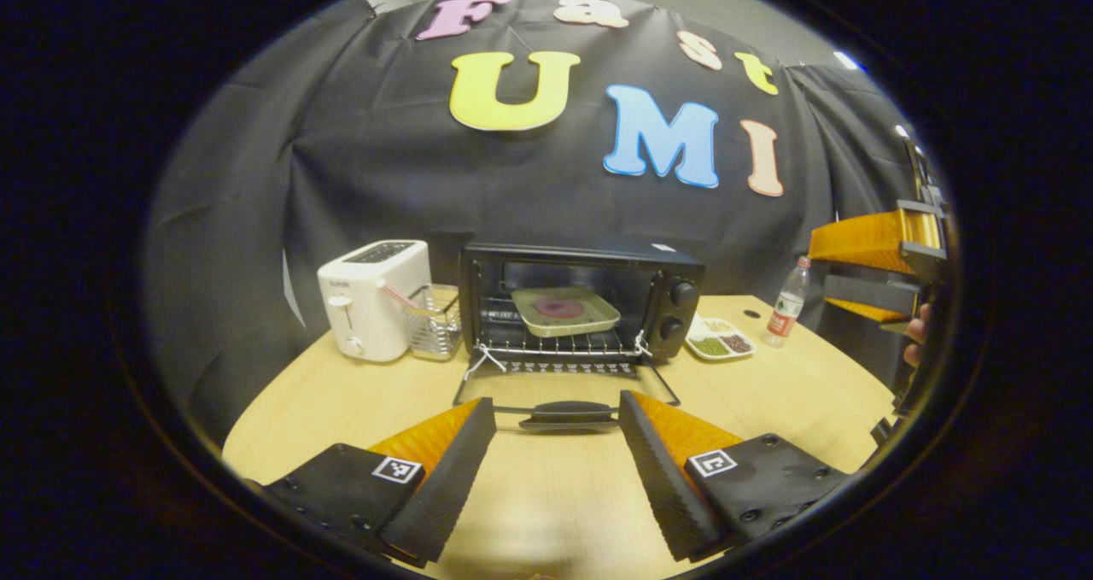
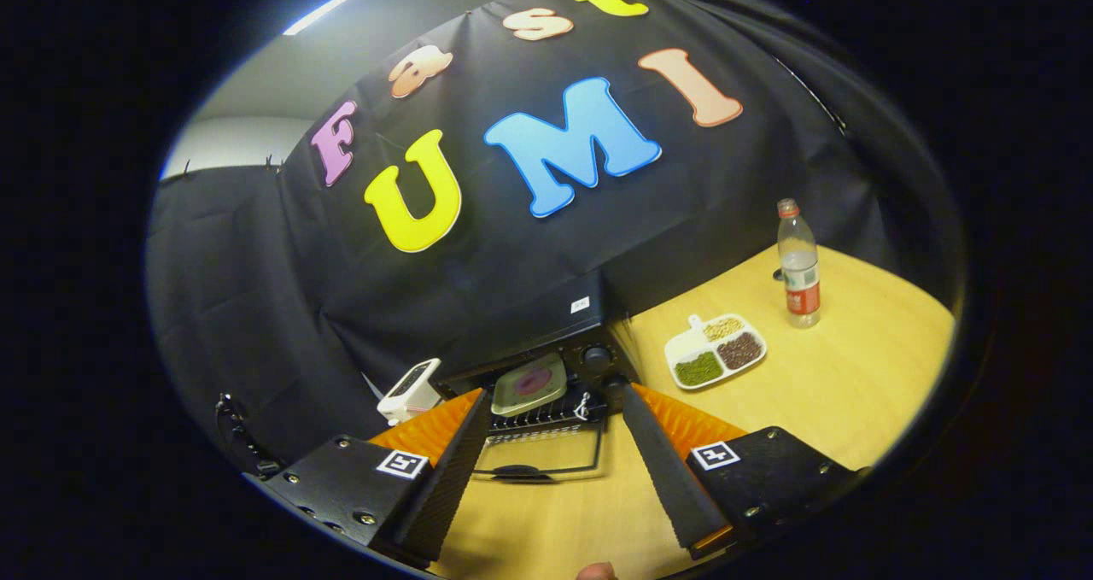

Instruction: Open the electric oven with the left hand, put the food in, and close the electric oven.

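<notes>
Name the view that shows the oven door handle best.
The left gripper view: the handle lies level and near, between the open left gripper's fingers. The right gripper view shows it smaller, tilted, from above.

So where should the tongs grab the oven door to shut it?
Grab the dark handle bar on the front edge of the oven door, which lies folded down flat on the table. Come from the front, where the open left tongs already face it, one finger above and one below. The bar stands off the door's edge, so there should be room for that.
</notes>
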Available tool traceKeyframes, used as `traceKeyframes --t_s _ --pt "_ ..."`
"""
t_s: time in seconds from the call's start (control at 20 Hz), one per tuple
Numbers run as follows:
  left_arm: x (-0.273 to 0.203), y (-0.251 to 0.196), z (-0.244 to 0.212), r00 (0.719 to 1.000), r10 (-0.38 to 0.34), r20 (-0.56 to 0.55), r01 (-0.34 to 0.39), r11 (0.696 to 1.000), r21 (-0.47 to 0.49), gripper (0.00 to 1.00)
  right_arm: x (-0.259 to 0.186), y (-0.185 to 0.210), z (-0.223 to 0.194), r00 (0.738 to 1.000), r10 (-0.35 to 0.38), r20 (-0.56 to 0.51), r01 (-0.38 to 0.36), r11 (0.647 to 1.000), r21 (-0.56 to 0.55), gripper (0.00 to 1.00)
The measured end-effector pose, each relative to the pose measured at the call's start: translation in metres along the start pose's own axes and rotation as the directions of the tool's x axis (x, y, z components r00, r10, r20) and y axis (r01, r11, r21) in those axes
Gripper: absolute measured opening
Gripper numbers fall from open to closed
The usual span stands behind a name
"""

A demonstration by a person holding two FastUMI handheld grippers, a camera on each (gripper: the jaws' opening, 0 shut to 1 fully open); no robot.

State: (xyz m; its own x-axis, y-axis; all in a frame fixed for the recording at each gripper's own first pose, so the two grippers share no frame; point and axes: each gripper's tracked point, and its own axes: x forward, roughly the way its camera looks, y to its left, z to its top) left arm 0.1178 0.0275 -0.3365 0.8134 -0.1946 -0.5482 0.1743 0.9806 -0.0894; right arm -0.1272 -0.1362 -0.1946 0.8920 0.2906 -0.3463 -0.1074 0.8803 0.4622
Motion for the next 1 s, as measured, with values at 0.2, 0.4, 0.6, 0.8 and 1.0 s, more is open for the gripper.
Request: traceKeyframes --t_s 0.2,0.4,0.6,0.8,1.0 --pt "0.029 -0.014 -0.026 0.996 -0.046 -0.072 0.045 0.999 -0.007 0.98 -0.015 -0.013 0.011 0.998 -0.048 0.048 0.054 0.991 -0.125 0.98" --pt "0.056 -0.020 -0.057 0.986 -0.065 -0.152 0.063 0.998 -0.014 1.00 -0.021 -0.017 0.019 0.989 -0.082 0.121 0.110 0.963 -0.246 0.98" --pt "0.081 -0.017 -0.079 0.977 -0.060 -0.202 0.058 0.998 -0.014 1.00 -0.049 -0.027 0.039 0.976 -0.126 0.175 0.178 0.931 -0.320 0.98" --pt "0.098 -0.012 -0.099 0.969 -0.043 -0.245 0.036 0.999 -0.033 0.98 -0.052 -0.033 0.038 0.970 -0.163 0.178 0.217 0.914 -0.342 0.98" --pt "0.112 -0.007 -0.102 0.968 -0.027 -0.249 0.025 1.000 -0.010 0.98 -0.051 -0.031 0.038 0.970 -0.171 0.174 0.225 0.905 -0.361 0.98"
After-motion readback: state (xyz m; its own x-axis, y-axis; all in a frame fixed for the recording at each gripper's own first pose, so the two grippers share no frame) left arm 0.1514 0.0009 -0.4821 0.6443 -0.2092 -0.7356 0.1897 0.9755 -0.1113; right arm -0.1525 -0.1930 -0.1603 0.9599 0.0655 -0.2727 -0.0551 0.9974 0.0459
